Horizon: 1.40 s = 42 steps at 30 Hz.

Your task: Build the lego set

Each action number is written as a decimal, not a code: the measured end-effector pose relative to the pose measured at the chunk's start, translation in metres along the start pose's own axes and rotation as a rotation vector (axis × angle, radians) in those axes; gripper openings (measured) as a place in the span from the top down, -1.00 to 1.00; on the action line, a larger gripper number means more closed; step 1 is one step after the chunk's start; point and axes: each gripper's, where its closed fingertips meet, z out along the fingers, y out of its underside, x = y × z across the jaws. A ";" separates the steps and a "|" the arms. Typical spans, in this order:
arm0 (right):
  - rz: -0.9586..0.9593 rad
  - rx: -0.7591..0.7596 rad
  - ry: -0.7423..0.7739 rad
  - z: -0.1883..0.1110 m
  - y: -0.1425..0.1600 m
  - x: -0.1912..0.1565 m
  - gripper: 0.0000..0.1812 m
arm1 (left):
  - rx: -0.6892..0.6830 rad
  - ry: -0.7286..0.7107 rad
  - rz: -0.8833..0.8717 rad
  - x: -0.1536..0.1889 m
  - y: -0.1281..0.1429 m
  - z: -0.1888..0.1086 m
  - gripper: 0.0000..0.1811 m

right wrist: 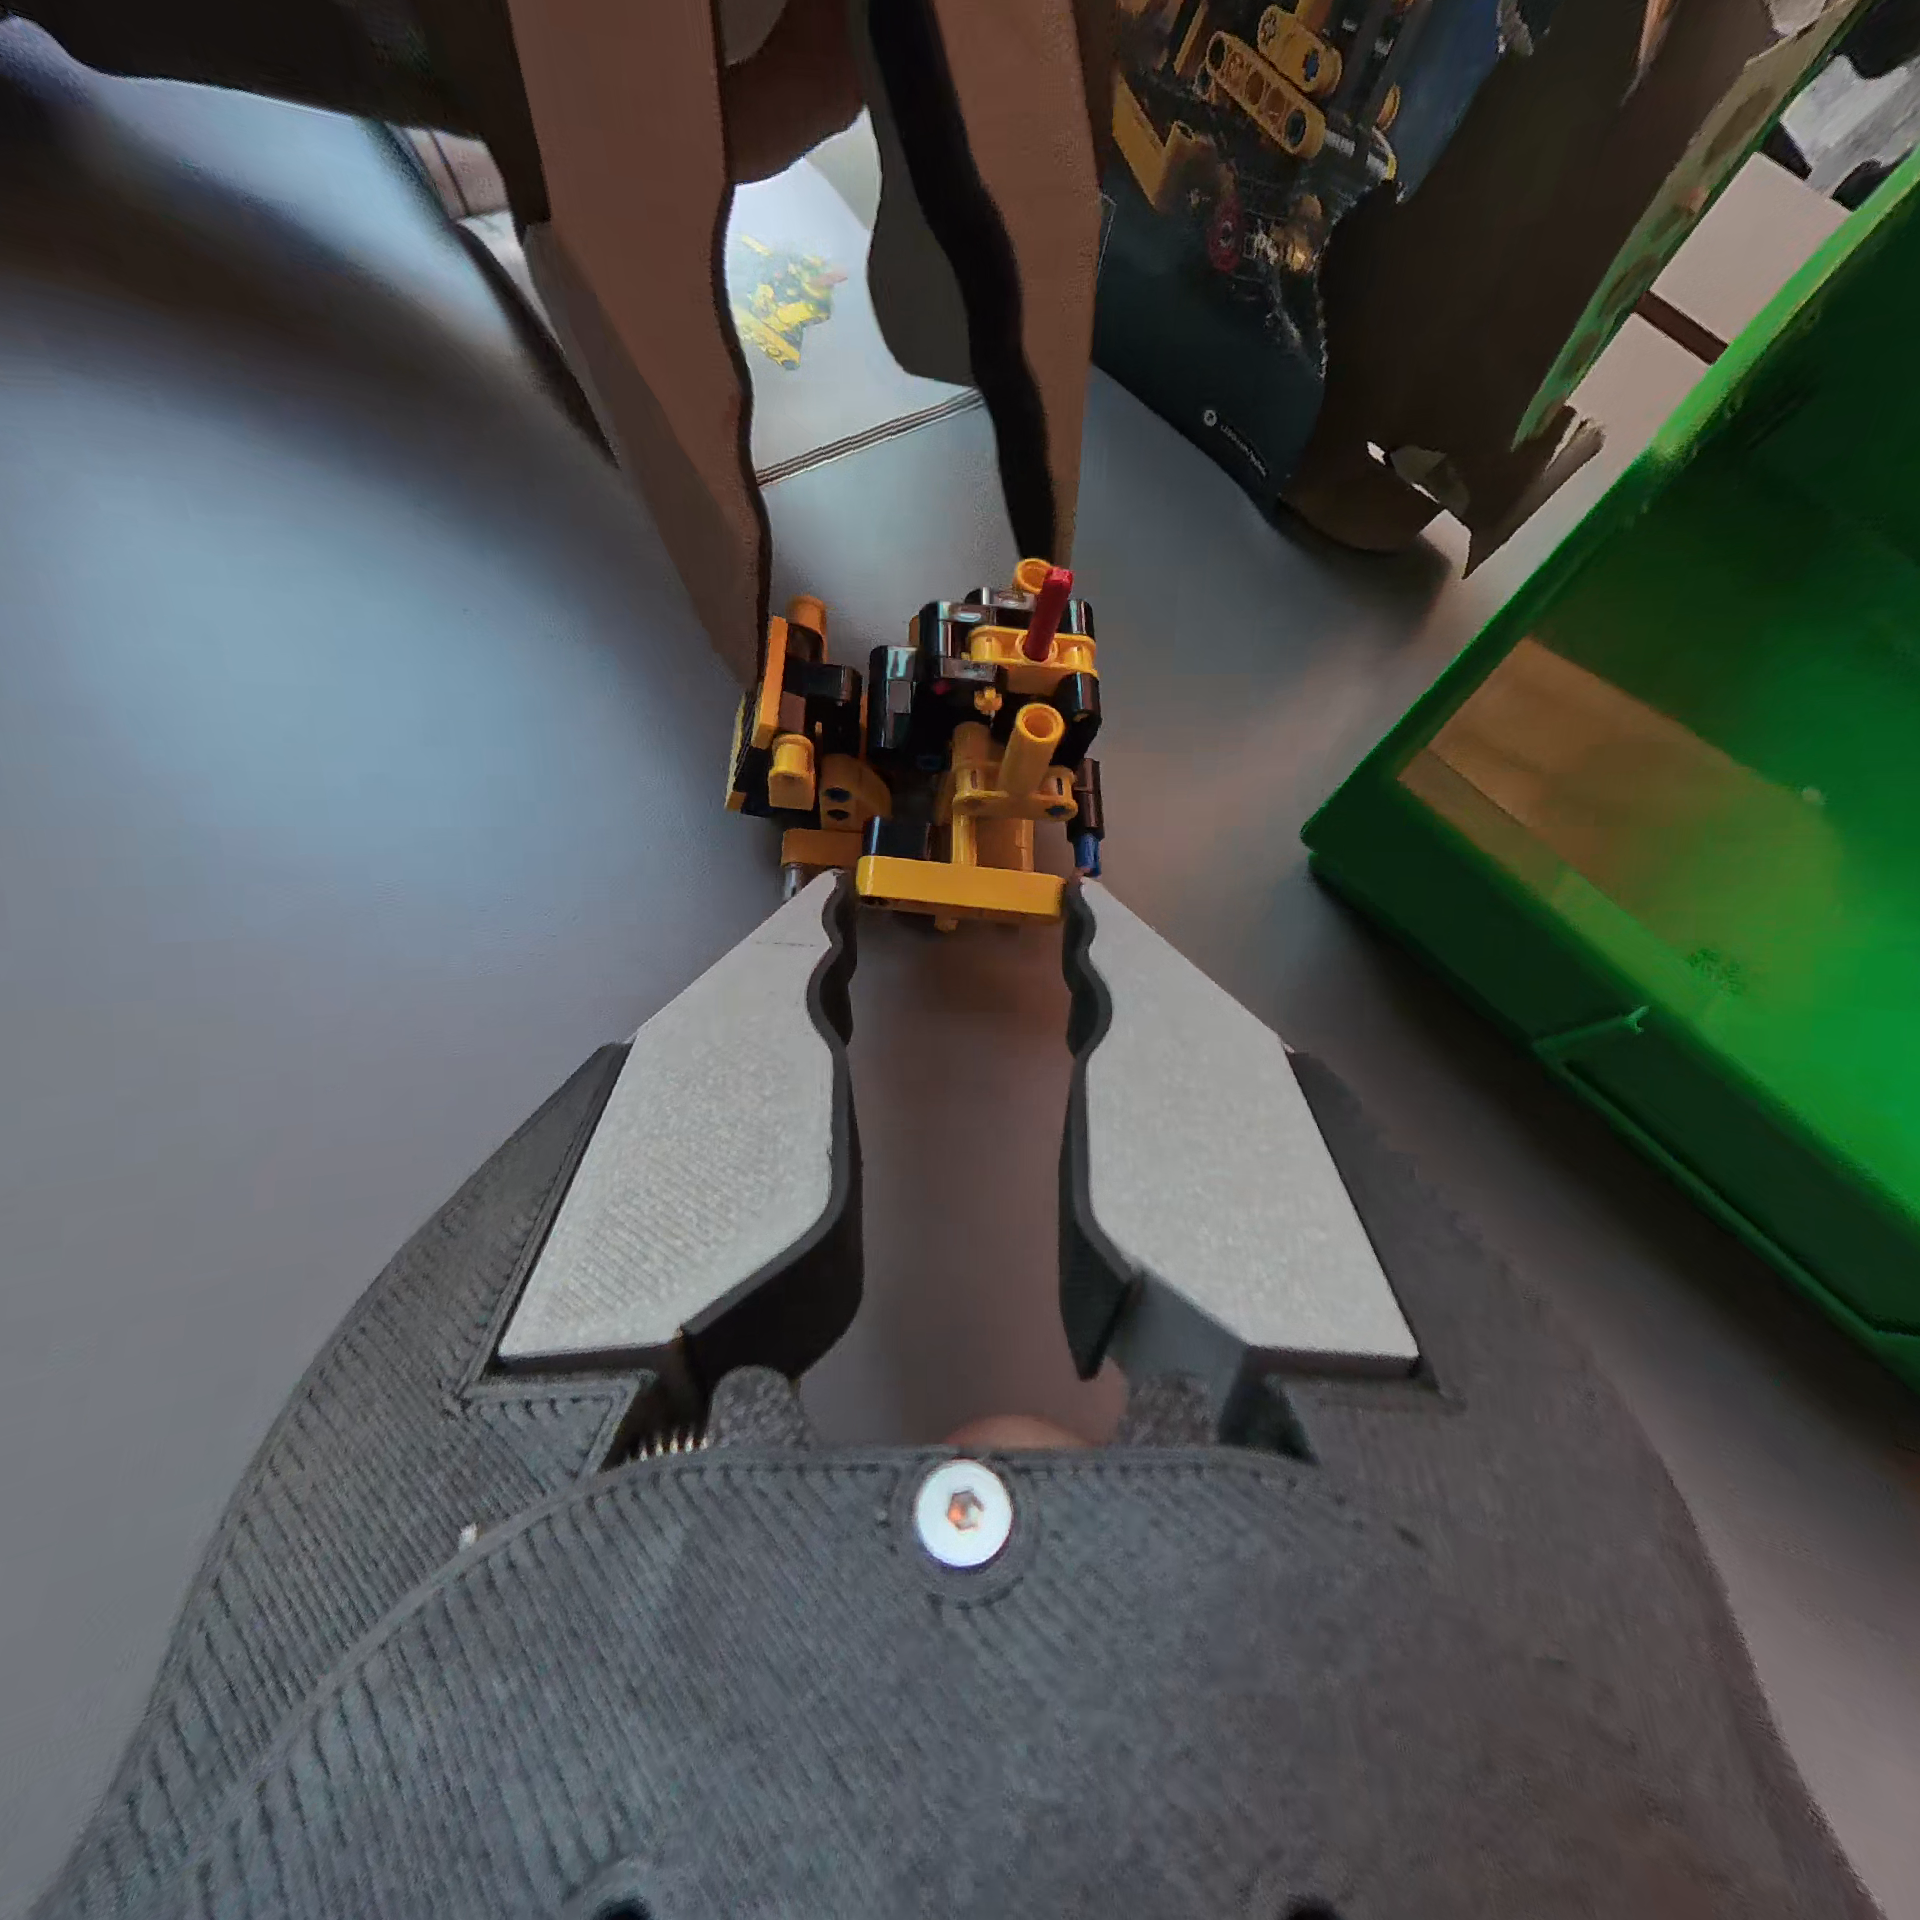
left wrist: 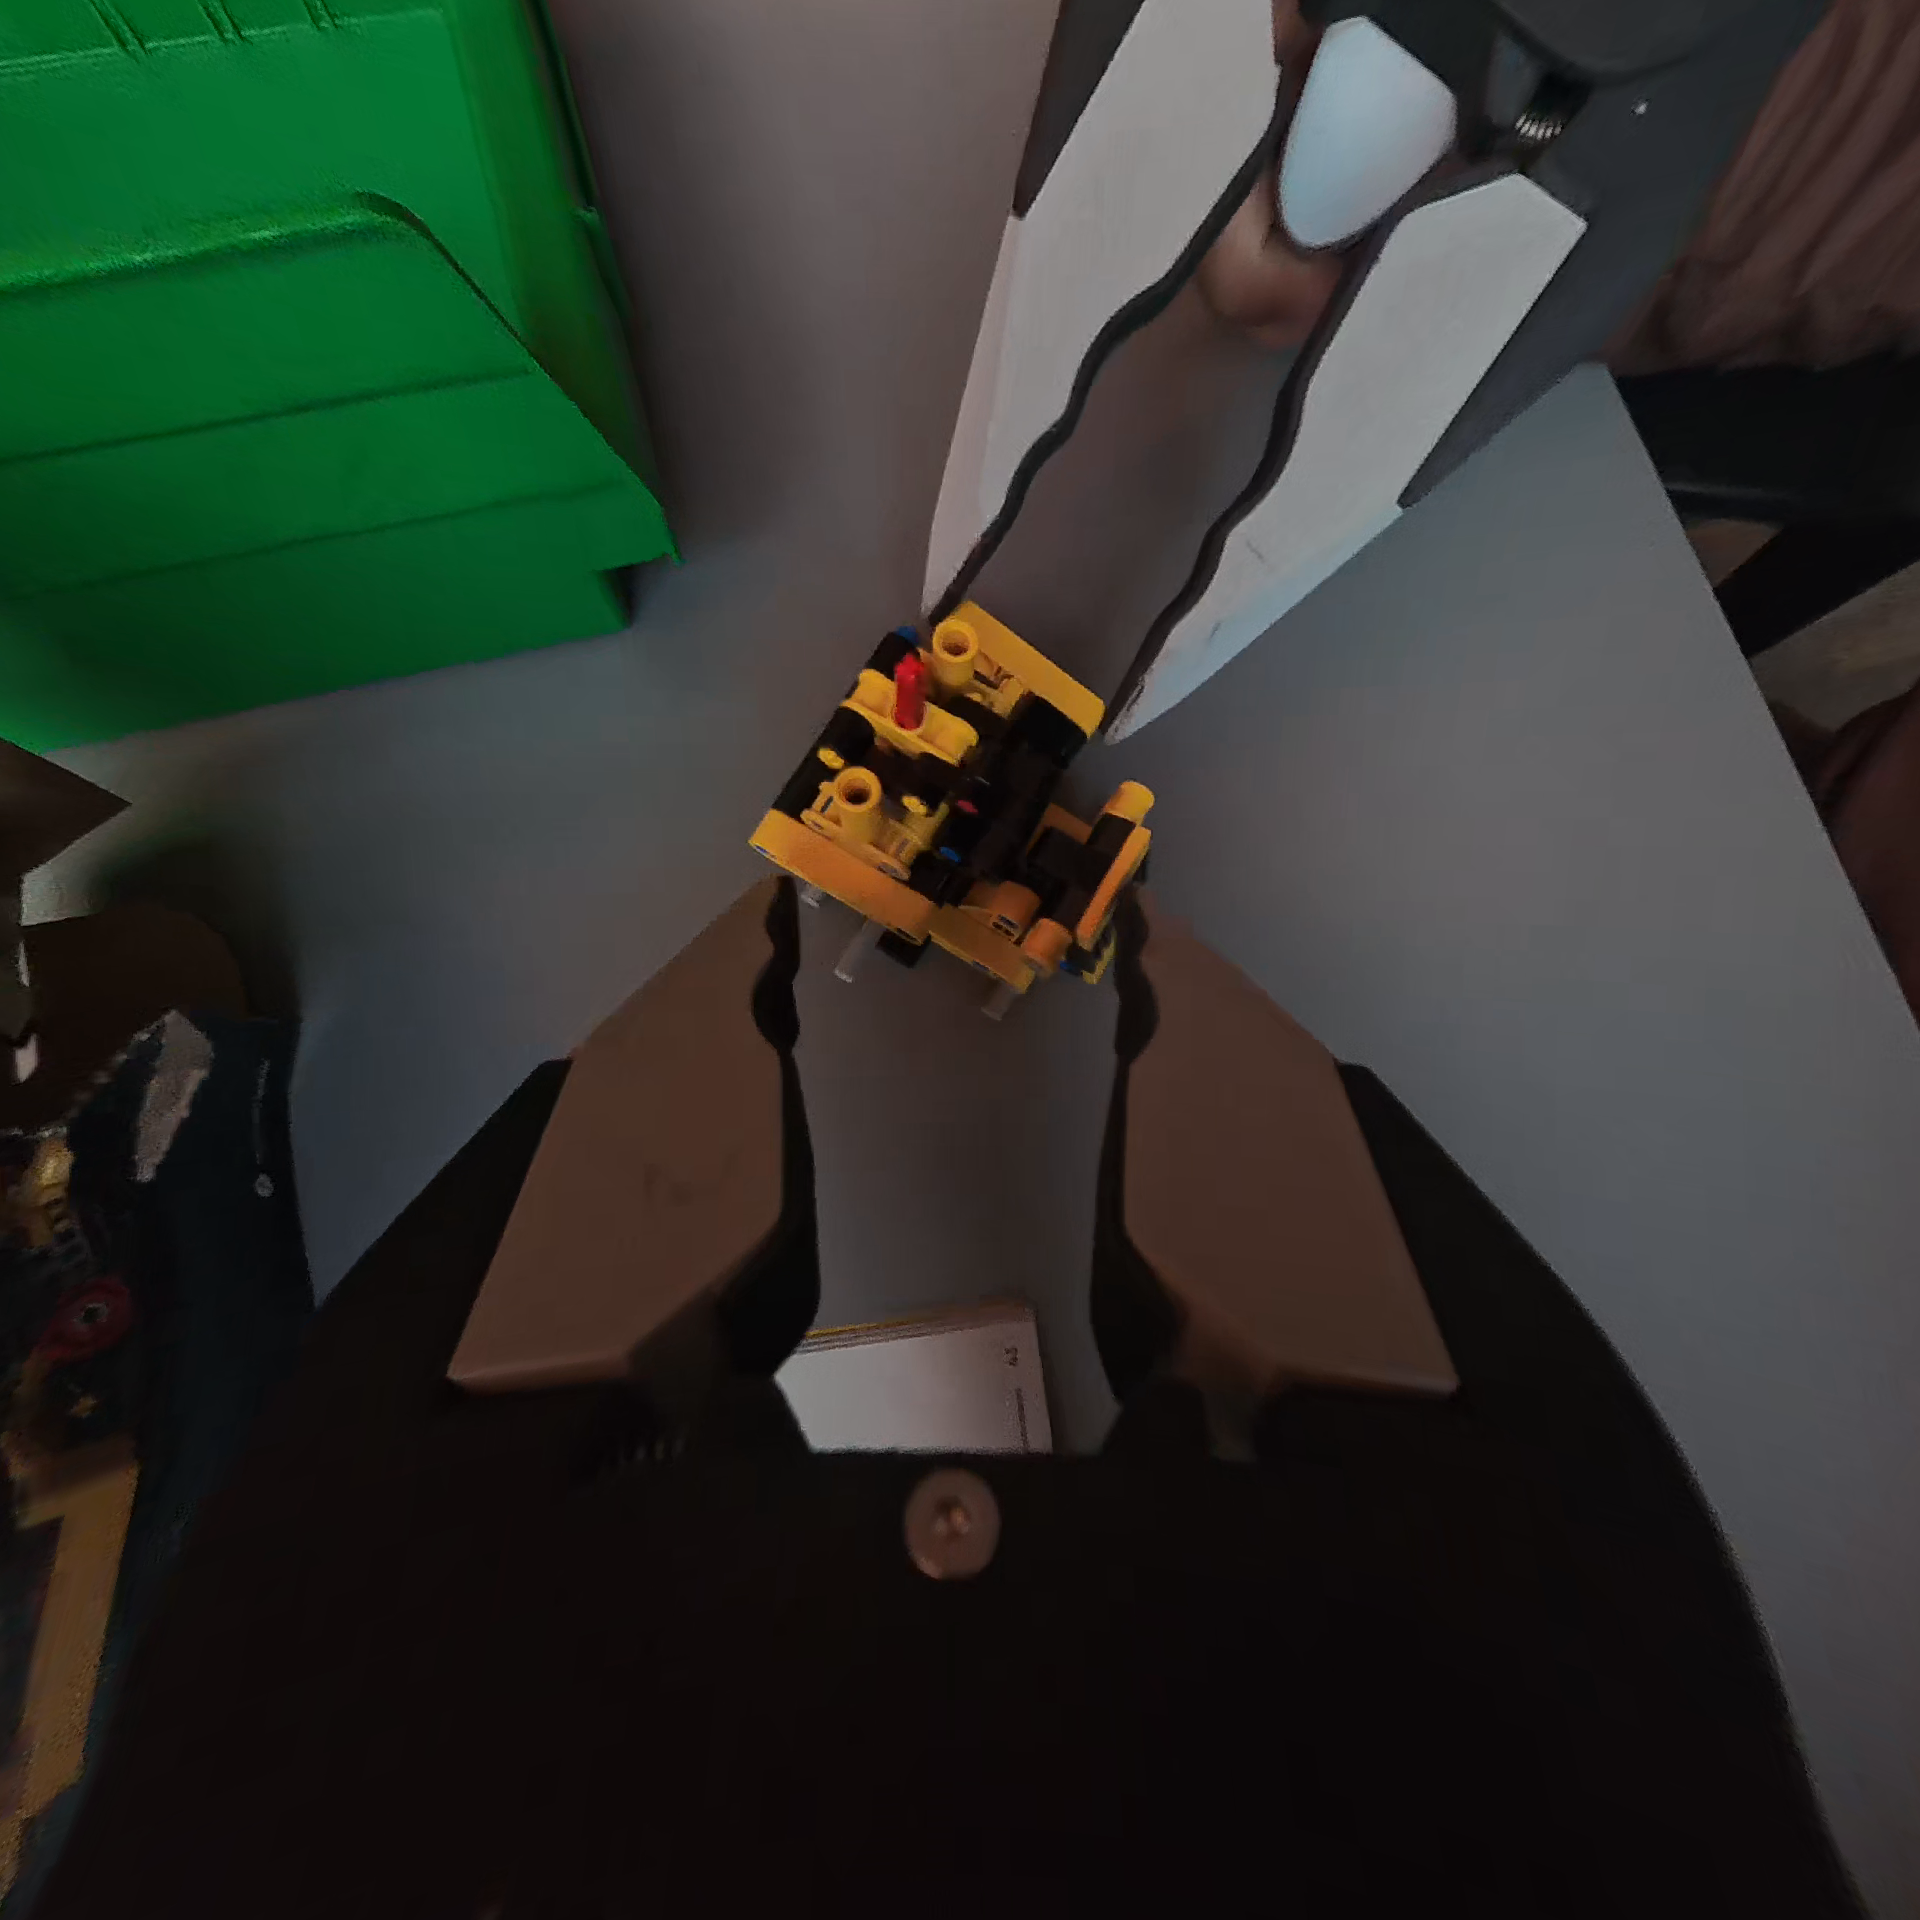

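A small yellow and black lego model [left wrist: 883,831] with a red axle [left wrist: 909,686] sticking up from it sits over the grey table [left wrist: 1455,935]. My left gripper [left wrist: 956,904], with brown fingers, has its tips against the model's near end, one on each side. My right gripper [right wrist: 956,894], with white fingers, is closed on the yellow beam at the model's other end [right wrist: 961,883]. In the right wrist view the left gripper [right wrist: 904,613] comes in from the top, around the model [right wrist: 935,748]. I cannot tell whether the model rests on the table.
A green plastic bin [left wrist: 312,364] stands to the left, and shows on the right in the right wrist view [right wrist: 1662,831]. The lego box [right wrist: 1247,208] and an instruction booklet [right wrist: 800,301] lie behind the left gripper. The table edge [left wrist: 1714,540] runs along the right. My hands' fingertips stand some 5 cm from each other.
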 end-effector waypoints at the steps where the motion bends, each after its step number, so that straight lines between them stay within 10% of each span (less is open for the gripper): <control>1: -0.003 -0.005 -0.002 0.000 0.000 0.000 0.59 | -0.001 0.001 0.004 -0.002 -0.001 0.000 0.33; 42: -0.036 -0.004 -0.037 0.001 0.003 0.011 0.59 | -0.040 0.039 0.053 -0.006 0.009 0.004 0.36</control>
